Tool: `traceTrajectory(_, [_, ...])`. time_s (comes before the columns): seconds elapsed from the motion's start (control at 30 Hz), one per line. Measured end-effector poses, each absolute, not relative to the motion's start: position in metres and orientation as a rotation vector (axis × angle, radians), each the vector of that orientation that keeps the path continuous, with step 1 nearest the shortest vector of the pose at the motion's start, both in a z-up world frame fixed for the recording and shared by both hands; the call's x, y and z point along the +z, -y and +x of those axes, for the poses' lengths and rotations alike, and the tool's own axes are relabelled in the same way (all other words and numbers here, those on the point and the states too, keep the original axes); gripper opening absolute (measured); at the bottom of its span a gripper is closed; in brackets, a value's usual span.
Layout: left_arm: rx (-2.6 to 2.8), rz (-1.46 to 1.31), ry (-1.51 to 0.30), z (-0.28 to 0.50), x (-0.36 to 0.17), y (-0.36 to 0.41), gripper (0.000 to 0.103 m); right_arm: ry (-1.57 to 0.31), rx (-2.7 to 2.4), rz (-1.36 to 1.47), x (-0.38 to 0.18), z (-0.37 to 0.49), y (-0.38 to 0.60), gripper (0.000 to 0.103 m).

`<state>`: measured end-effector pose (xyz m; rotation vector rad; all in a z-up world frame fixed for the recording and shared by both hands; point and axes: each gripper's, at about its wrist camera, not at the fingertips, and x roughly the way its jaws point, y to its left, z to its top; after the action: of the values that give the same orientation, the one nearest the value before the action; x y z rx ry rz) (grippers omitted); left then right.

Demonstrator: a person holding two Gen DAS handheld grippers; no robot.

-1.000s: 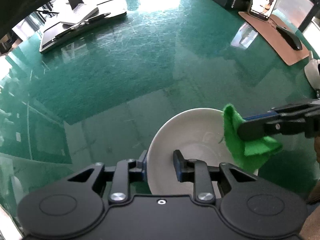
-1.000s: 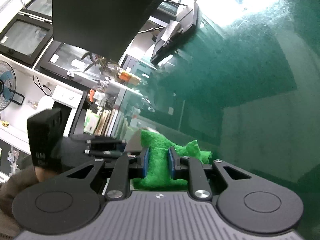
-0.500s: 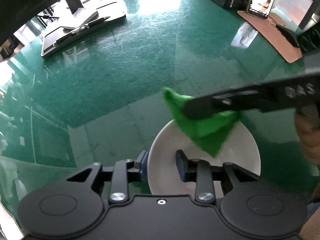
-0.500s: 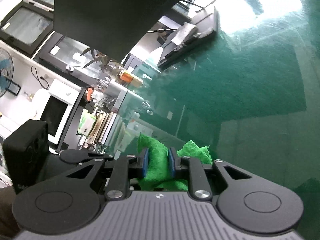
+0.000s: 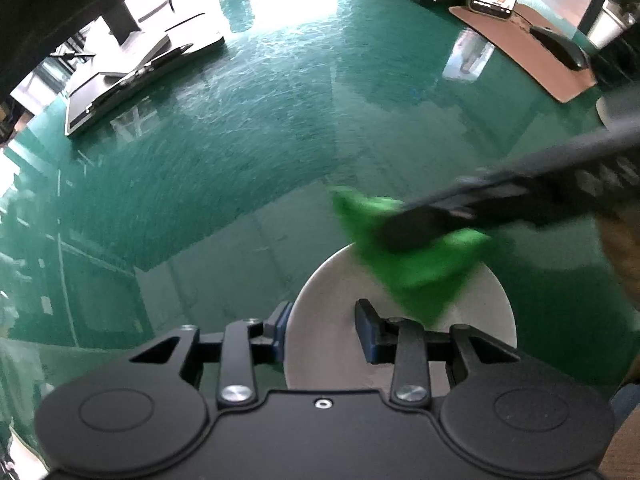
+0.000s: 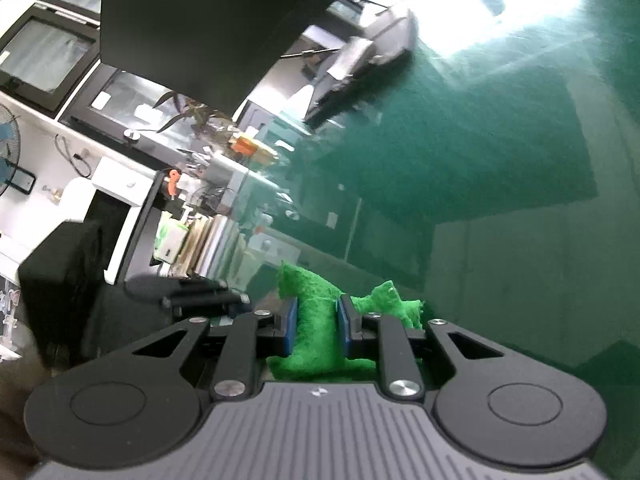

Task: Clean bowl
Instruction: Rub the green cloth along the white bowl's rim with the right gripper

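Right now the left hand-held gripper [image 5: 322, 330] is gripping the near rim of the white bowl [image 5: 328, 344], one finger outside the wall and the other inside it, so its jaws are closed onto that rim and are steadying the bowl on the green glass-topped bench [image 5: 248, 168]. The bowl is sitting low in the left wrist view, just ahead of the gripper body, and it is not showing at all in the right wrist view.

The right hand-held gripper [image 6: 316, 326] is pinching a green cloth [image 6: 316, 336] between its blue pads, jaws drawn in tight with the fabric bunching out in front and below. Seen from the left wrist camera, that cloth [image 5: 416, 256] is hanging over the far side of the bowl, its lower corner drooping into the hollow, while the right gripper's fingers are blurring across it. Whether the cloth is actually pressing on the glaze is hard to tell through the blur.

The bowl is looking like glazed ceramic: stiff, smooth, probably slippery and liable to chip, and likely light enough to skate on the glossy bench if pushed sideways. The rim grip is seeming the sensible hold, since it is leaving the inside free for wiping. The cloth is soft and limp, so it is probably needing downward pressure from the right gripper to wipe rather than just trail.

Farther off, a mouse [image 5: 560, 46] is resting on a brown mat [image 5: 532, 60].
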<state>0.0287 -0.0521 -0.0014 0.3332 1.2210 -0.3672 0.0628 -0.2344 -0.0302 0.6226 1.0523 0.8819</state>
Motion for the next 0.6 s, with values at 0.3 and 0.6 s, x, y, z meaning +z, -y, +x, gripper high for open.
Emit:
traceTrajectory(0.3, [-0.369, 0.309, -1.211, 0.027, -0.002, 0.048, 0.04, -1.082, 0.873, 0.61, -0.031, 0.049, 0.255, 0.021])
traceTrajectory(0.6, [-0.241, 0.161, -1.228, 0.022, 0.001, 0.029, 0.088, -1.119, 0.85, 0.635, -0.03, 0.025, 0.274, 0.022])
